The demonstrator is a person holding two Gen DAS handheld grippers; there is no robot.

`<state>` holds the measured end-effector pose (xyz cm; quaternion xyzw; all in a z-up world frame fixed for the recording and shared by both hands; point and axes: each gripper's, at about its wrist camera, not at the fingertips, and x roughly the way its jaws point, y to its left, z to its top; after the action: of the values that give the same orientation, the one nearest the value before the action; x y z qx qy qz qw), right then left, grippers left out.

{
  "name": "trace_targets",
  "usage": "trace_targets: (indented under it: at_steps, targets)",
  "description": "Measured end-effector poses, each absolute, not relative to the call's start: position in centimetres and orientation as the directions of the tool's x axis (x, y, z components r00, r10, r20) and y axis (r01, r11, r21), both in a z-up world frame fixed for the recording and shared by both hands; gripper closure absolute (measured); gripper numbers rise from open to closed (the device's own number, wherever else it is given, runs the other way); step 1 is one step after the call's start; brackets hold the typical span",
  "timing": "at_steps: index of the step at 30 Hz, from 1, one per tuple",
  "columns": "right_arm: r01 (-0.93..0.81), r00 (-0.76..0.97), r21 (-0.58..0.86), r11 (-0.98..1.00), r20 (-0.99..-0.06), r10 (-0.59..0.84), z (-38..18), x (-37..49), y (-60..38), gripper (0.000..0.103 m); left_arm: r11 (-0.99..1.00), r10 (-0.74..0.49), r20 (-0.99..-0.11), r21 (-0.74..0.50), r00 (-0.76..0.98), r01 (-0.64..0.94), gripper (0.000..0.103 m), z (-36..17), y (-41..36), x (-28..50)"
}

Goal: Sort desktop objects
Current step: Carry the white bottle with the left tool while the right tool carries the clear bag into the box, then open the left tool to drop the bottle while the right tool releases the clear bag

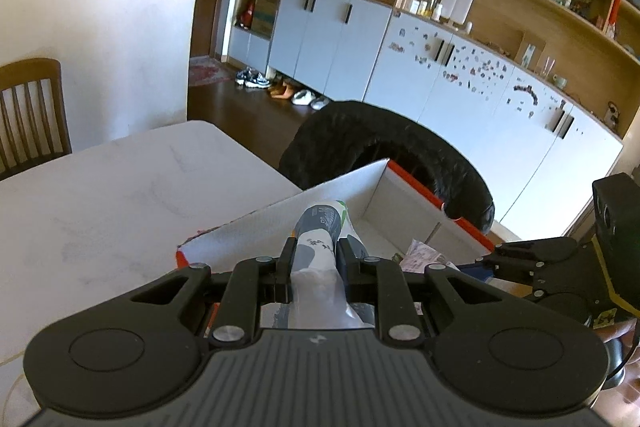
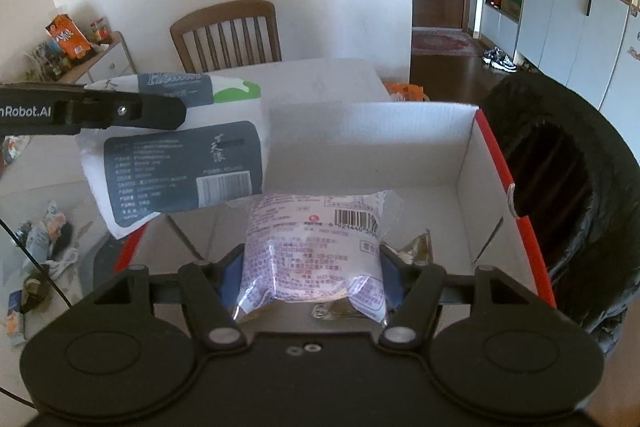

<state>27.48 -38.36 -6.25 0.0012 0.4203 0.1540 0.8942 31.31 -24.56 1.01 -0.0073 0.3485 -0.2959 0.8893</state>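
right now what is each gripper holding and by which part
Left gripper: white-and-grey tissue pack, pinched at its end. Right gripper: clear printed snack bag, clamped across its lower sides, over the box.

We look down close along each gripper's fingers; both views share the open white box (image 1: pixel 404 203) (image 2: pixel 400 147)

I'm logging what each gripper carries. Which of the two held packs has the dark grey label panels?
The tissue pack in the left gripper: white with dark grey panels and a green patch. The right gripper holds a clear snack packet with purple print, over the cardboard box.
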Motion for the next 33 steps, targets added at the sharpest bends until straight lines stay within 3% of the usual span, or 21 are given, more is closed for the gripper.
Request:
trace_targets:
  at_steps: [22,33]
  targets:
    - [-0.336,0.446,0.081,0.938,-0.864,0.234,-10.4,31.1,-38.2,0.037,0.834,-0.352,-0.798,-0.030,0.489,0.551,0.084,-5.6,-30.7,35.8]
    - [-0.359,0.416,0.126,0.925,-0.865,0.279,-10.3,30.8,-38.0,0.030,0.842,-0.293,-0.857,-0.022,0.424,0.538,0.083,-6.3,-31.0,37.0]
